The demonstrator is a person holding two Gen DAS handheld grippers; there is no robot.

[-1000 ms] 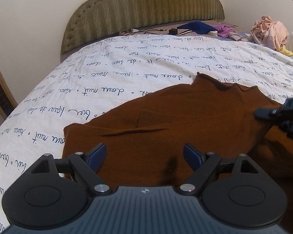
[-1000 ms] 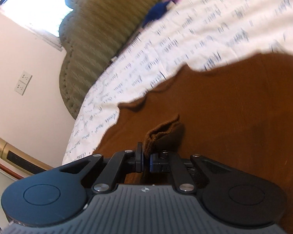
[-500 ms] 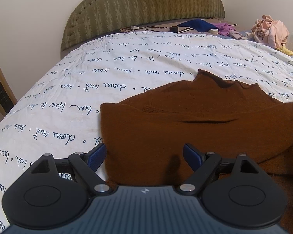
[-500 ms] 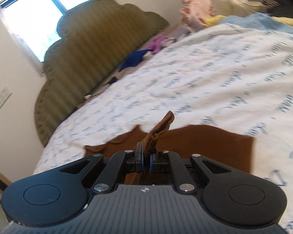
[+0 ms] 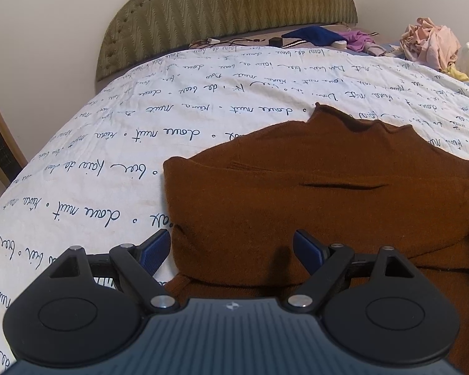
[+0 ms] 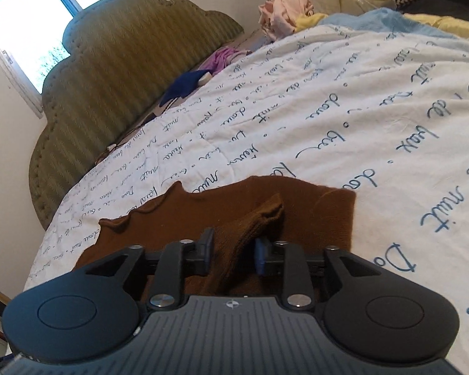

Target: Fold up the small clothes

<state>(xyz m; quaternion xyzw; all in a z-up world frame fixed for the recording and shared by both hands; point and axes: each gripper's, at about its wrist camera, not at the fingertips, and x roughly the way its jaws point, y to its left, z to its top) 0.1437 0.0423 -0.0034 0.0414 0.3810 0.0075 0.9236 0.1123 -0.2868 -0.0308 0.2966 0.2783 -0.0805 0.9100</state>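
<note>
A brown knit sweater lies on the white bedspread with blue script, one sleeve folded across its body. My left gripper is open and empty, low over the sweater's near left edge. In the right wrist view the same sweater lies flat with its wavy collar to the left. My right gripper has its jaws apart, and the sleeve cuff lies loose between them.
A padded olive headboard stands at the far end. Cables, a blue cloth and a purple cloth lie by it. A pile of pink and cream clothes sits at the far right. A window is at the left.
My right gripper carried the sleeve cuff across the sweater, lowered it and opened, letting go of the cuff. My left gripper stayed open and barely moved.
</note>
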